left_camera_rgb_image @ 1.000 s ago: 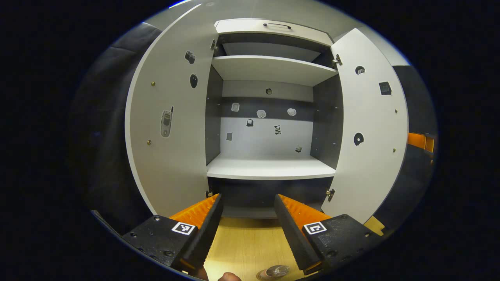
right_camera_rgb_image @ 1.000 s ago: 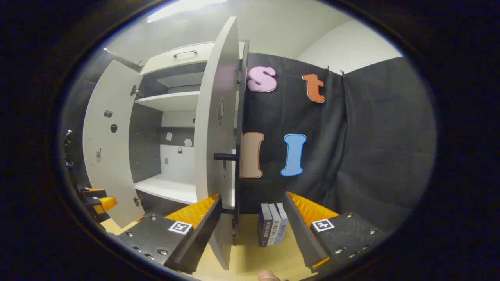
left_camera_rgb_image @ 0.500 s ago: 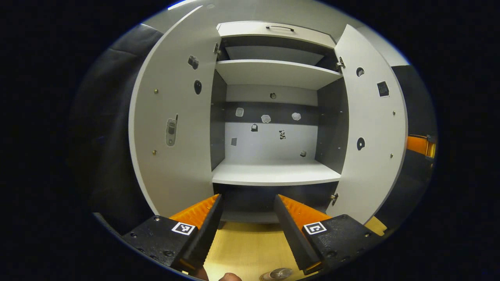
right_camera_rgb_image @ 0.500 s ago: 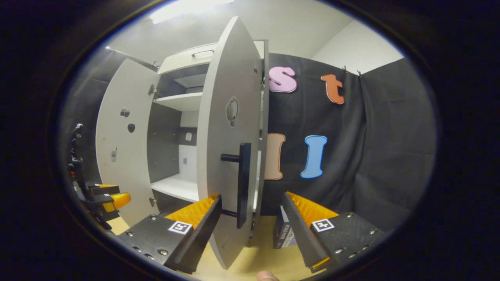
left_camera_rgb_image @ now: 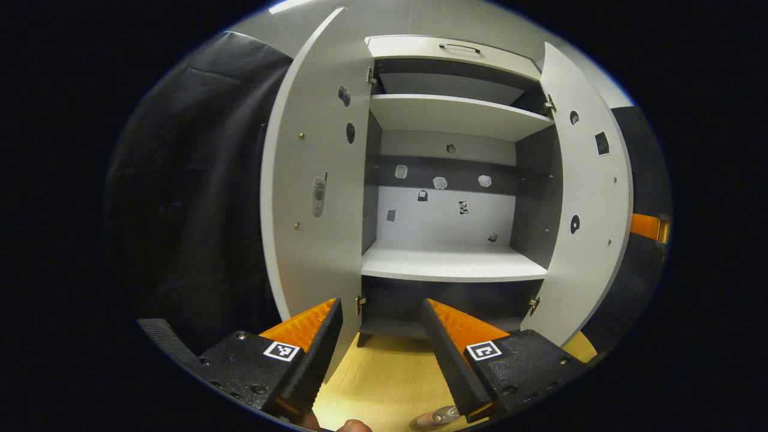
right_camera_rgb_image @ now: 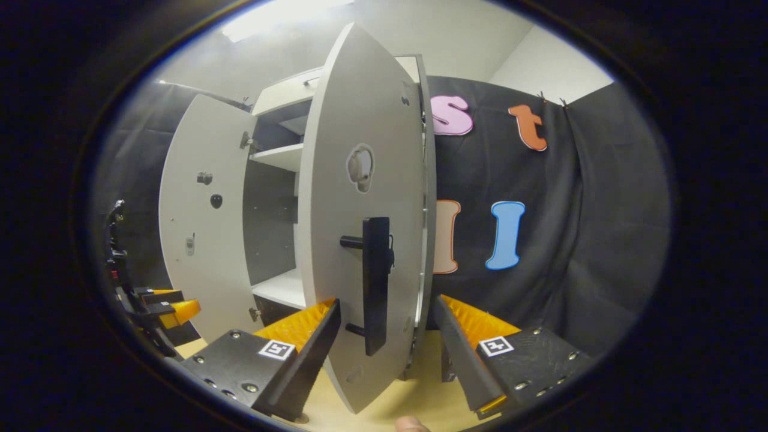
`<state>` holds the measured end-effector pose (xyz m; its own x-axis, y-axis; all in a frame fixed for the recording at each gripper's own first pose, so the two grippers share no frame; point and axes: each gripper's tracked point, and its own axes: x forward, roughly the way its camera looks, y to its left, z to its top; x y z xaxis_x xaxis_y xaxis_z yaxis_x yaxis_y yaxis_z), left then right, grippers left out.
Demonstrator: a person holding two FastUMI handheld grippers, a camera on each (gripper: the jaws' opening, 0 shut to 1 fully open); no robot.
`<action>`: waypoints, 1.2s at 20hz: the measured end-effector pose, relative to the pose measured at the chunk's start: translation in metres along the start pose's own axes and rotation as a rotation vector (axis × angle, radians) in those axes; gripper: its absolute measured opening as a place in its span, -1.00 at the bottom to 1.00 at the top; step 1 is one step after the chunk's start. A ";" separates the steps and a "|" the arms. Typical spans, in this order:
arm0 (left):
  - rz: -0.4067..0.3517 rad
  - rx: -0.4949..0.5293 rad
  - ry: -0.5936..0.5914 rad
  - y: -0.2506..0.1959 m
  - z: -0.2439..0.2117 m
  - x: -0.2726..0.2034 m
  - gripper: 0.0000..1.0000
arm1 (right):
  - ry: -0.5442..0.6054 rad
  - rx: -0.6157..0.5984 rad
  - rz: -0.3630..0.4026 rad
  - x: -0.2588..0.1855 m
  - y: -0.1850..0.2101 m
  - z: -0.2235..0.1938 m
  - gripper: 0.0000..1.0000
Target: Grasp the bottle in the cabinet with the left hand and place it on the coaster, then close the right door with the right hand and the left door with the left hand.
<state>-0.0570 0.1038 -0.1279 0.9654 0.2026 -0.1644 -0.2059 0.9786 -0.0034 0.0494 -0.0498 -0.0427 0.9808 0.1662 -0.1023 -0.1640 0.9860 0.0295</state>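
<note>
Wooden tabletop (left_camera_rgb_image: 384, 384) carries the bottle (left_camera_rgb_image: 437, 416), near the wide-open, empty left gripper (left_camera_rgb_image: 380, 351). Right gripper (right_camera_rgb_image: 387, 351), wide and empty, straddles the right door (right_camera_rgb_image: 360, 228) at its handle (right_camera_rgb_image: 375, 282): push squarely toward the cabinet (left_camera_rgb_image: 450, 198).

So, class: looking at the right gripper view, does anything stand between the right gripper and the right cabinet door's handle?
Nothing visible does. The handle juts from the right door just beyond the open right gripper, with only empty space between them.
</note>
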 end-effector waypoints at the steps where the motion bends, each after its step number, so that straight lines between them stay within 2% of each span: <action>1: 0.015 0.000 -0.002 0.006 0.000 -0.002 0.72 | 0.002 0.005 0.003 0.002 0.002 0.000 0.86; 6: 0.089 -0.003 -0.003 0.035 -0.002 -0.015 0.71 | 0.013 0.012 0.036 0.011 0.017 -0.001 0.86; 11: 0.192 -0.020 -0.002 0.074 -0.010 -0.038 0.71 | 0.041 -0.007 0.117 0.030 0.050 -0.005 0.92; 12: 0.223 -0.020 0.006 0.085 -0.015 -0.044 0.67 | 0.043 -0.023 0.124 0.036 0.056 -0.004 0.86; 16: 0.351 -0.028 0.035 0.133 -0.030 -0.068 0.71 | 0.046 -0.075 0.143 0.059 0.080 -0.005 0.86; 19: 0.446 -0.036 0.050 0.169 -0.038 -0.086 0.72 | 0.046 -0.055 0.179 0.068 0.098 -0.003 0.86; 20: 0.468 -0.038 0.051 0.177 -0.039 -0.089 0.72 | 0.052 -0.046 0.190 0.070 0.101 -0.004 0.92; 21: 0.483 -0.040 0.050 0.182 -0.039 -0.089 0.72 | 0.063 -0.039 0.200 0.073 0.102 -0.006 0.87; 23: 0.501 -0.034 0.055 0.193 -0.041 -0.087 0.72 | 0.078 -0.035 0.212 0.075 0.105 -0.011 0.92; 24: 0.506 -0.026 0.055 0.198 -0.041 -0.086 0.72 | 0.081 -0.037 0.214 0.076 0.107 -0.012 0.86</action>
<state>-0.1870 0.2786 -0.1545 0.7337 0.6482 -0.2039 -0.6503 0.7568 0.0656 0.1053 0.0685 -0.0588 0.9118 0.3707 -0.1769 -0.3728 0.9276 0.0225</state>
